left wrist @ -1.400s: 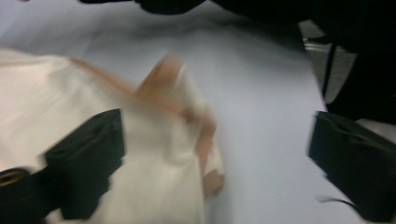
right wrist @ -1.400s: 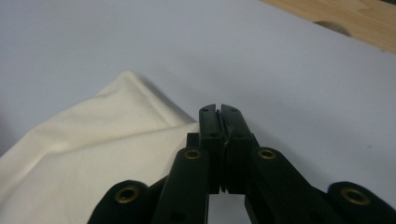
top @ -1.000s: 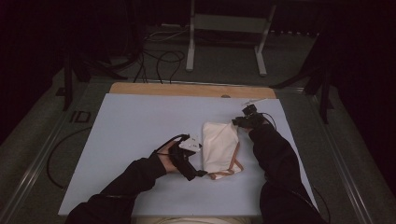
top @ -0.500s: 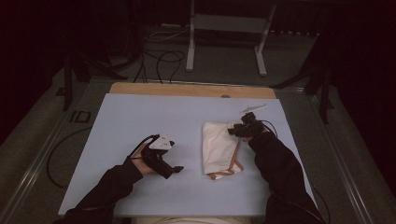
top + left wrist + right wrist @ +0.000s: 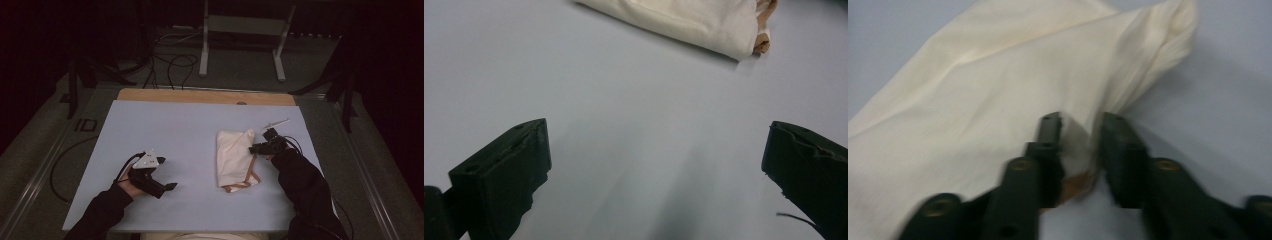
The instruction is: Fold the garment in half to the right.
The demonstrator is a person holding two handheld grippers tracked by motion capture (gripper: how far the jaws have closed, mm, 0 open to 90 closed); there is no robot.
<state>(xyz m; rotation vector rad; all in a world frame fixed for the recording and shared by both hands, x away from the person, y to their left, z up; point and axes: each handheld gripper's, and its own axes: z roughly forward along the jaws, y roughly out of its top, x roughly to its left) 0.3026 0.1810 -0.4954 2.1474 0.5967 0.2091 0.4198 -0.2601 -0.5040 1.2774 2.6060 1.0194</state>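
The person is wearing dark long sleeves (image 5: pixel 305 185) on both arms. The left black hand-held gripper (image 5: pixel 167 187) is carrying a grey three-cornered plate (image 5: pixel 148 160) and trailing a black cable (image 5: pixel 124 165); the right black hand-held gripper (image 5: pixel 253 149) is showing round screw holes (image 5: pixel 1020 164).

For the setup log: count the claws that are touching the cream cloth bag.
1. The right claw grips the cream cloth bag's right edge. The left claw is apart, open over bare table.
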